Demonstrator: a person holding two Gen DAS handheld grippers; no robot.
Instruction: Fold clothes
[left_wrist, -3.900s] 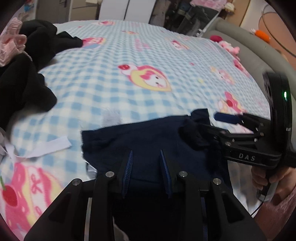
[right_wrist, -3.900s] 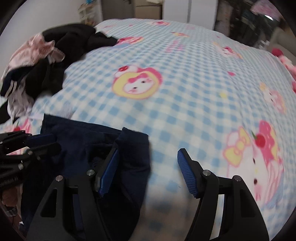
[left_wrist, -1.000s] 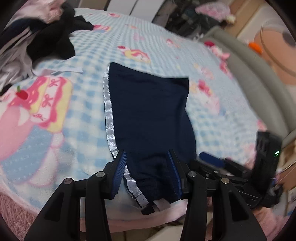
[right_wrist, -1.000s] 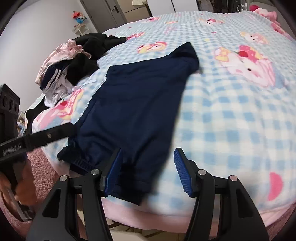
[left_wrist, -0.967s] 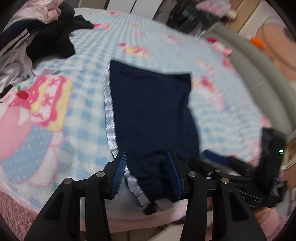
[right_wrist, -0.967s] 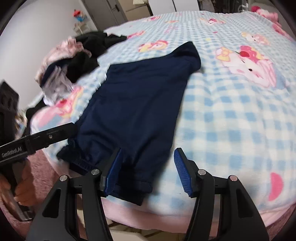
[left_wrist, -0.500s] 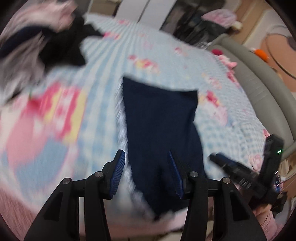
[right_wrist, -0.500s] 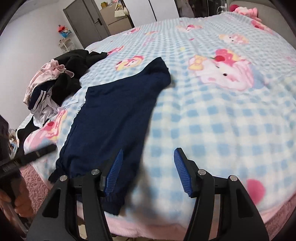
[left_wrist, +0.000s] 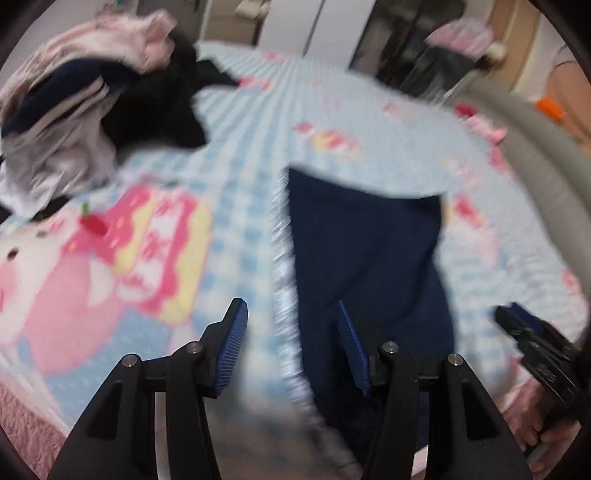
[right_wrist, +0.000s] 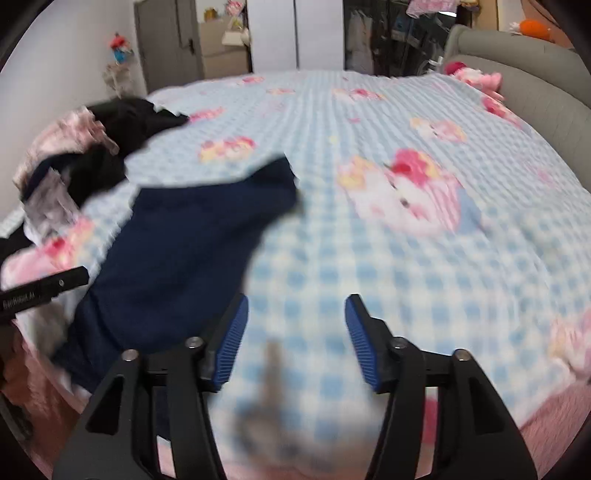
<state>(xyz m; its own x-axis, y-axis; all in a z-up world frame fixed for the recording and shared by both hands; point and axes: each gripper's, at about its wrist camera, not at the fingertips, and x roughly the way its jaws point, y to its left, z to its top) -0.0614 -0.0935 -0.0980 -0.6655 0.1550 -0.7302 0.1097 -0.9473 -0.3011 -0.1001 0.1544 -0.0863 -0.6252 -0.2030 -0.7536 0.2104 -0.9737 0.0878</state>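
Both views are smeared by motion blur, so fabric detail is hard to read. At the far left of the bed (right_wrist: 369, 258), one heap of clothes (left_wrist: 92, 107) lies jumbled; how many pieces it holds cannot be counted, only pink, white, striped and black cloth made out. To its right, one navy garment (left_wrist: 365, 258) lies spread flat on the blue checked blanket, its near end hanging over the bed's edge, where it is cut off behind the claw fingers. A pale fringe runs along its left side.

The left claw (left_wrist: 293, 347) hovers above the garment's left edge, jaws opening, pads clear of the cloth. The right claw (right_wrist: 295, 339) stands apart over bare blanket just right of the garment, with nothing gripped. A blurred grey shape below it cannot be identified. In the left wrist view only the tip of the right claw and part of one hand (left_wrist: 535, 435) show at the lower right corner.
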